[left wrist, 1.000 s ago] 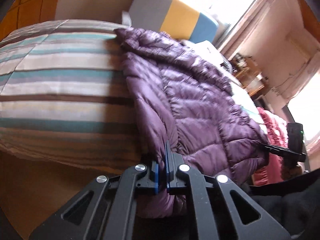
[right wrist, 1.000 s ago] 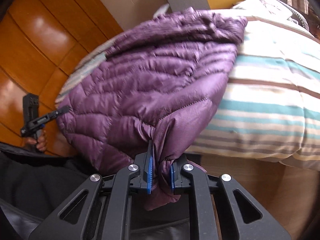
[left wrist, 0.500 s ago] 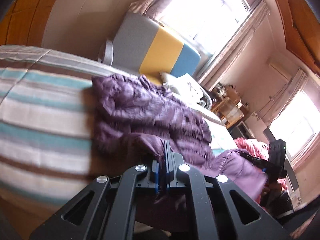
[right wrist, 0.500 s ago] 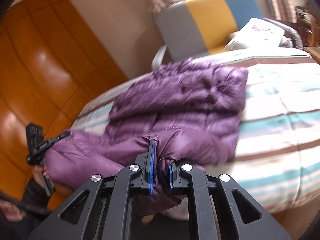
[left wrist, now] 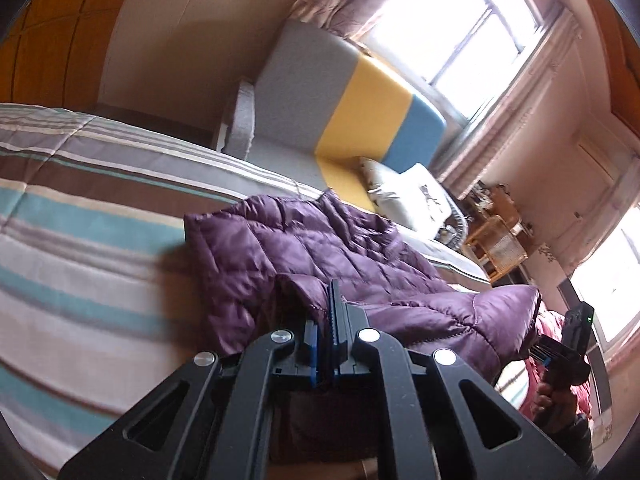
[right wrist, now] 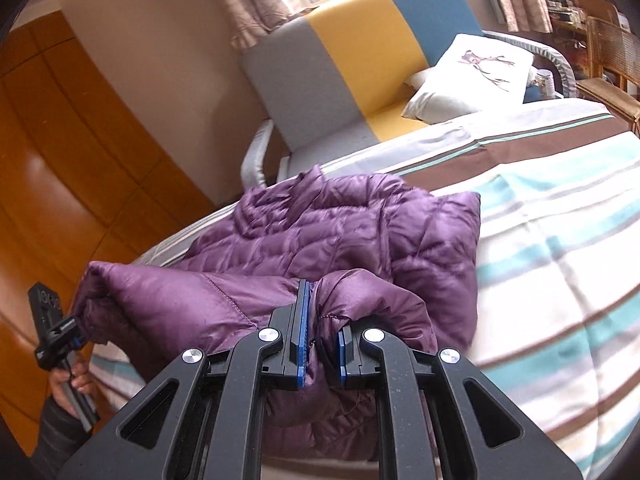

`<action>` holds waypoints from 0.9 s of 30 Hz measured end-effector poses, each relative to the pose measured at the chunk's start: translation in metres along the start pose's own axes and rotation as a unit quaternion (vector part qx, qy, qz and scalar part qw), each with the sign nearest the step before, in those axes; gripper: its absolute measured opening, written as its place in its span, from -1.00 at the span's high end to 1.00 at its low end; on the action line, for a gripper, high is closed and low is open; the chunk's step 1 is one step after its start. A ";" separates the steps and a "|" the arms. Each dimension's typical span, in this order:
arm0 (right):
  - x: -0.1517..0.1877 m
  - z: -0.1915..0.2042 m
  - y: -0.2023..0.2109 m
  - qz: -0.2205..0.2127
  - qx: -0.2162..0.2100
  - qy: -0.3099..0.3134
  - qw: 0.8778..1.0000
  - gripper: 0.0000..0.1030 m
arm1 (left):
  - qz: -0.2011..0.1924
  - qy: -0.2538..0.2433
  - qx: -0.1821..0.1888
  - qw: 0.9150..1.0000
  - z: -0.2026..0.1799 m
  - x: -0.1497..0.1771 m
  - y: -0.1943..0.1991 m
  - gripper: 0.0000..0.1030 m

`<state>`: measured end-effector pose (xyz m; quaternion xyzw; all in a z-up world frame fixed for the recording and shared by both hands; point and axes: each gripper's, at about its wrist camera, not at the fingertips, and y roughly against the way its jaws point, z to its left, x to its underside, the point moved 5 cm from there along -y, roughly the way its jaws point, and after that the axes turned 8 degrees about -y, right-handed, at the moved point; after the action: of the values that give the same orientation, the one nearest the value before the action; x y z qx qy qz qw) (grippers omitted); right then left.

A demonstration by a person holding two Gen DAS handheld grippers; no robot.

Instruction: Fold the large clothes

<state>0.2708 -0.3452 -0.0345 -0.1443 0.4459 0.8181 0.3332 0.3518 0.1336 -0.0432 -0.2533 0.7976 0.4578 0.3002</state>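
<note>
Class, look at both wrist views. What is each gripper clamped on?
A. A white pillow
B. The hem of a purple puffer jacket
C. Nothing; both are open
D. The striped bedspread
B: the left gripper and the right gripper each pinch the lower edge of the purple puffer jacket, whose upper part lies on the striped bedspread.

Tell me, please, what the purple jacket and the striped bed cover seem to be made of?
The purple jacket looks like thin synthetic shell, perhaps nylon, with padding inside: it has a soft sheen, stitched quilt lines and puffy sections. The striped bed cover looks like matte woven cotton or a blend, lightly padded: no shine, soft creases. Both fibres are guesses.
</note>
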 end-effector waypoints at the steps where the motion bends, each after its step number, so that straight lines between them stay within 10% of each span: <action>1: -0.004 -0.001 -0.008 0.000 0.006 -0.002 1.000 0.79 | 0.005 0.003 -0.007 1.000 0.003 -0.005 -0.011 0.92; 6: -0.017 -0.003 -0.028 0.000 0.009 -0.029 1.000 0.44 | 0.029 0.005 -0.036 0.999 0.011 -0.015 -0.043 0.77; 8: -0.024 -0.001 -0.031 -0.005 -0.001 -0.044 0.999 -0.08 | 0.029 0.019 -0.036 0.999 0.016 -0.017 -0.046 0.43; 13: -0.033 0.006 -0.028 -0.017 -0.038 -0.058 0.997 -0.40 | -0.008 0.067 -0.036 0.997 0.031 -0.023 -0.030 -0.68; 18: -0.025 -0.007 -0.014 -0.023 -0.059 -0.088 0.994 -0.69 | -0.024 0.102 -0.032 0.994 0.055 -0.012 -0.009 -0.68; 27: 0.034 -0.045 0.013 -0.001 -0.039 -0.096 0.995 -0.74 | 0.060 0.104 0.000 0.993 0.061 0.075 -0.023 -0.49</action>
<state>0.2340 -0.3730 -0.0697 -0.0788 0.3792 0.8448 0.3691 0.3304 0.1676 -0.1338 -0.2516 0.8382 0.4459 0.1878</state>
